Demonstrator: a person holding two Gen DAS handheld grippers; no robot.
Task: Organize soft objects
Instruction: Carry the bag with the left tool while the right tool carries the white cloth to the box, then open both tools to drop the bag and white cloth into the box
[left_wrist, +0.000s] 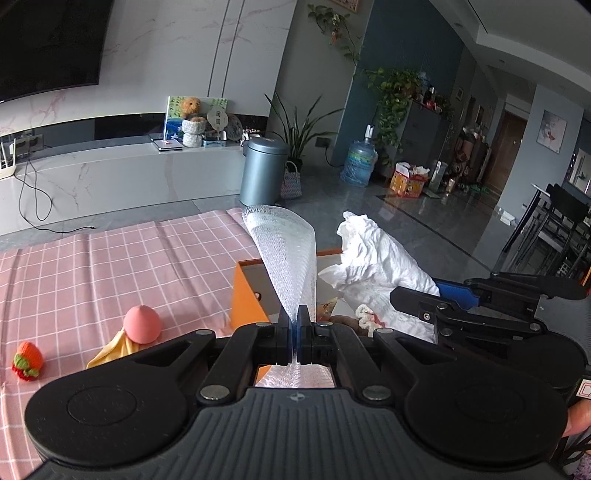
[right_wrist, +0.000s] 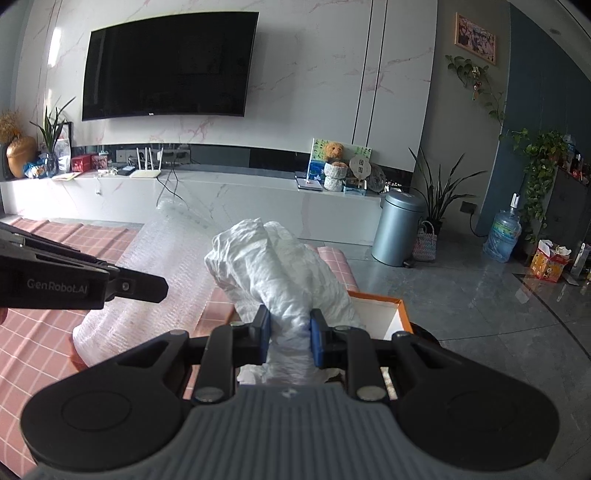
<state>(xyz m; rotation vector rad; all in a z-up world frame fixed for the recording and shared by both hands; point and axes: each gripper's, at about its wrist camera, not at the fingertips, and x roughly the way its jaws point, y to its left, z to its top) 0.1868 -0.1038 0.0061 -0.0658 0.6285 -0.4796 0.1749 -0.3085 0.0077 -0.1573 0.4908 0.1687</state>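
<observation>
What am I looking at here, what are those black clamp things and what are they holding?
They are two hand-held grippers, each carried by a person, with a camera looking along its jaws. One picture comes from the left gripper, the other from the right gripper. The left is shut on a sheet of clear bubble wrap. The right is shut on a crumpled white cloth. Below lie a pink checked tablecloth, an open orange box, a pink peach-shaped toy on a yellow cloth, and a small knitted orange toy.
</observation>
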